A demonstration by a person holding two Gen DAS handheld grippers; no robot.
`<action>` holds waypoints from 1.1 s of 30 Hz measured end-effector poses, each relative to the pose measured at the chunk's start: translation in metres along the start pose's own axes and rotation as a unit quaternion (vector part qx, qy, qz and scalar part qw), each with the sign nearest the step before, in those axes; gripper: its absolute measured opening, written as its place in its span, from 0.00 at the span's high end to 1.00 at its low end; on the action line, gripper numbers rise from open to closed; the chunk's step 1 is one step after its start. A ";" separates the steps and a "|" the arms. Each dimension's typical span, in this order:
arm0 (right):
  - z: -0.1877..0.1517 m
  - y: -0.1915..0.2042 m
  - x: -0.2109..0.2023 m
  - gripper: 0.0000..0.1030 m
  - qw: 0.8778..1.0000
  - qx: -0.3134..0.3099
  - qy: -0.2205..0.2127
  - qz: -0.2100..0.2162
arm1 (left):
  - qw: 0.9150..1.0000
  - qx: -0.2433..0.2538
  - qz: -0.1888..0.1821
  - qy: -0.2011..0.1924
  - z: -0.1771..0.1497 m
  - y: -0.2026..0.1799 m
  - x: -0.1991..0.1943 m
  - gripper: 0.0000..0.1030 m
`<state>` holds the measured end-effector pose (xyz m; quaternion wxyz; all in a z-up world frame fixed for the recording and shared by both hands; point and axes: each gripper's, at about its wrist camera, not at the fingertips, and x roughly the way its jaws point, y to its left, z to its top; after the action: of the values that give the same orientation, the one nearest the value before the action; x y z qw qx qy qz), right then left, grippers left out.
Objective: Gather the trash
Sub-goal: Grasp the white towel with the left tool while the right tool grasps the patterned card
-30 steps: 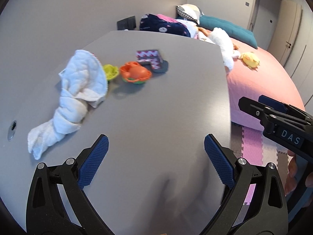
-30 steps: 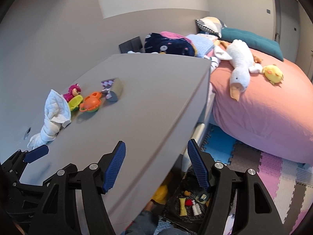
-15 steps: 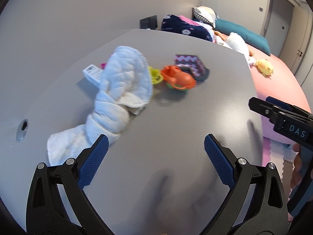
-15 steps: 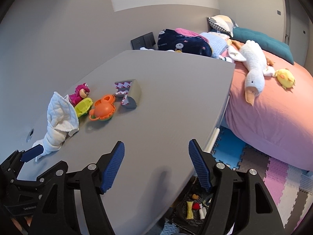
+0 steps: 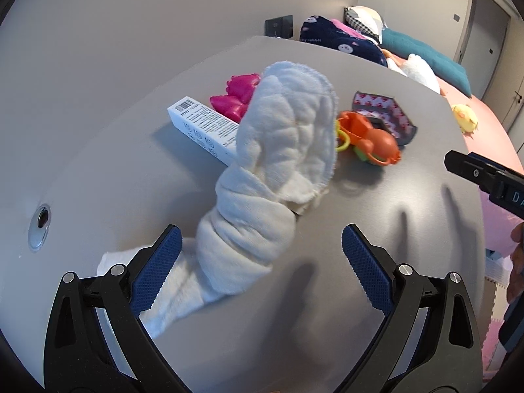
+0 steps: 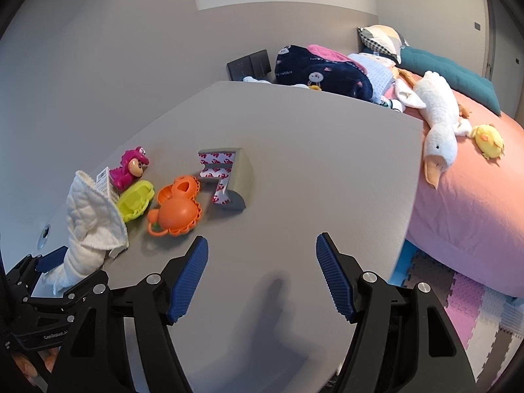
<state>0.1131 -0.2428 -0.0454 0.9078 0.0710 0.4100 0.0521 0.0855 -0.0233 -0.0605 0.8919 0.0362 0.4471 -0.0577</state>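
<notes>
Left tool (image 5: pixel 260 273): I hold it low over the tabletop (image 5: pixel 376 209), jaws apart around the cloth (image 5: pixel 262 193).
Right tool (image 6: pixel 262 276): jaws apart, nothing between.
Cloth: beside the box (image 5: pixel 204 126).

left gripper (image 5: pixel 260 267): black frame, 2 fingers with blue cross-hatched pads (image 5: pixel 156 276), silver round screws at the knuckles
right gripper (image 6: pixel 262 276): same black build, 2 blue textured pads (image 6: pixel 334 281), silver screws
markings: white letters "GenRobot.AI" on the left body; white letters "DA" on the right body
skin: bare fingertips at the edges
</notes>
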 end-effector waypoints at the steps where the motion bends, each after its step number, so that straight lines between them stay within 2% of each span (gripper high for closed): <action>1: 0.002 0.001 0.003 0.33 1.000 -0.001 0.001 0.000 | 1.000 0.002 0.001 0.000 0.001 0.002 0.003 0.08; 7: 0.016 0.008 0.022 0.33 1.000 -0.004 0.007 0.004 | 1.000 -0.011 -0.004 0.005 0.003 0.015 0.013 0.10; 11: 0.027 0.014 0.036 0.33 1.000 -0.005 0.010 0.004 | 1.000 -0.031 -0.003 0.004 0.001 0.026 0.015 0.28; 14: 0.035 0.018 0.045 0.33 1.000 -0.009 0.010 -0.003 | 0.999 -0.033 0.004 -0.002 -0.001 0.029 0.014 0.37; 18: 0.044 0.022 0.056 0.33 1.000 -0.017 0.012 -0.011 | 1.000 -0.031 0.003 -0.005 -0.002 0.029 0.012 0.42; 24: 0.052 0.023 0.069 0.33 1.000 -0.010 0.013 -0.022 | 1.000 -0.012 0.002 -0.002 -0.003 0.025 0.012 0.42; 29: 0.052 0.017 0.074 0.53 1.000 0.010 0.021 -0.007 | 1.000 -0.016 -0.003 0.002 0.000 0.025 0.013 0.42; 31: 0.052 0.018 0.073 0.68 1.000 0.012 0.019 -0.004 | 1.000 -0.018 -0.002 -0.001 -0.001 0.025 0.013 0.42; 33: 0.052 0.018 0.072 0.71 1.000 0.013 0.017 -0.008 | 1.000 -0.020 0.002 -0.006 -0.001 0.025 0.012 0.51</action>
<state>0.1988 -0.2182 -0.0611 0.9003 0.0781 0.4263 0.0406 0.0949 0.0005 -0.0701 0.8952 0.0188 0.4429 -0.0469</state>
